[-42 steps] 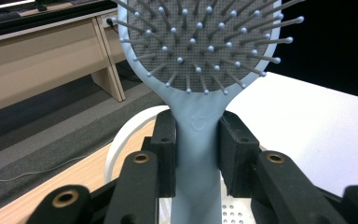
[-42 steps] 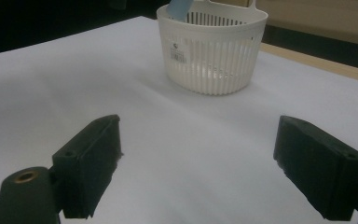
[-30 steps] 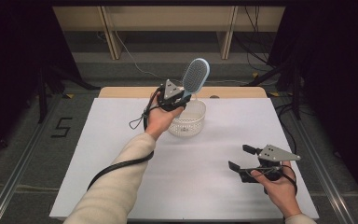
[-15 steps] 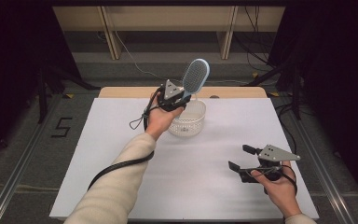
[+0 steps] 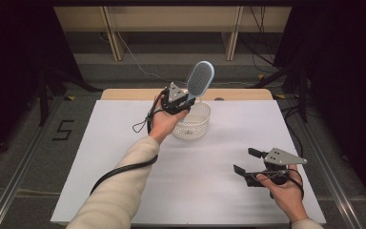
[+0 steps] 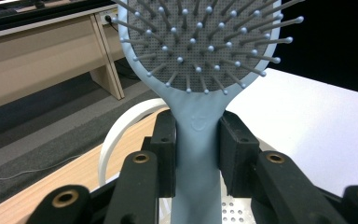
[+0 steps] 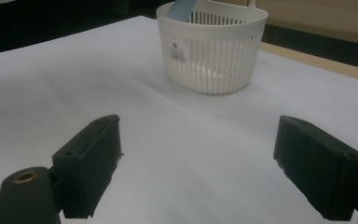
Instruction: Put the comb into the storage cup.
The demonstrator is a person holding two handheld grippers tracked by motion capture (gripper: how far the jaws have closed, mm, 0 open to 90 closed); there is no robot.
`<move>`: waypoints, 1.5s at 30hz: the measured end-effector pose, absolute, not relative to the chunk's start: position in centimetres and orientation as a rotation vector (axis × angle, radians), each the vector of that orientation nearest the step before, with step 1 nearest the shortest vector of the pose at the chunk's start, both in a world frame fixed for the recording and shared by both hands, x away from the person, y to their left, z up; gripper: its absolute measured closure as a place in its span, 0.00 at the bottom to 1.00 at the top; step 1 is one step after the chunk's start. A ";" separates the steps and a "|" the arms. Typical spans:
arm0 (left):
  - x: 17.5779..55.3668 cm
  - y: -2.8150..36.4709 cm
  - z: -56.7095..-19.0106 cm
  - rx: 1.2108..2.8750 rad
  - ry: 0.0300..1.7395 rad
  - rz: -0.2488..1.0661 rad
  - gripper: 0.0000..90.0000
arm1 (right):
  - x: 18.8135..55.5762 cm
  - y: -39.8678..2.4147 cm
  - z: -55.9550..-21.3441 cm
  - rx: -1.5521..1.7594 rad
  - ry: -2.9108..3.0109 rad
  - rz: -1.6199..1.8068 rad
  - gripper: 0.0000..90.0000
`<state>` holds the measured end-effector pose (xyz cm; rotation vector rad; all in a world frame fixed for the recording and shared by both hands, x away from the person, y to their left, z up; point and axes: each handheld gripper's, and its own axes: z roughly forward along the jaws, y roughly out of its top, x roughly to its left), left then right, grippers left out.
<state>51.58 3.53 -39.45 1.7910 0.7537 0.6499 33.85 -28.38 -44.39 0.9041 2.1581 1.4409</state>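
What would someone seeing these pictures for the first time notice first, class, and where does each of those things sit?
Most striking is the pale blue hairbrush, held upright by its handle in the left tool, its bristled head raised above the white slotted basket near the far edge of the white table. In the left gripper view both pads press against the handle. At the near right, the right tool rests open and empty on the table.

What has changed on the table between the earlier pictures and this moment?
Nothing has visibly changed. The left gripper still clamps the handle of the light blue hairbrush over the white basket, the brush head pointing up. The right gripper still rests open and empty near the front right of the white table.
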 end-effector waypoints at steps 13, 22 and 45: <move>51.6 3.4 -39.8 1.791 0.759 0.641 0.77 | 33.9 -28.4 -44.4 0.905 2.157 1.441 0.17; 51.7 3.6 -40.0 1.795 0.765 0.641 0.77 | 33.8 -28.4 -44.4 0.905 2.158 1.439 0.17; 51.7 3.5 -40.4 1.801 0.764 0.635 0.77 | 33.9 -28.4 -44.4 0.907 2.157 1.441 0.17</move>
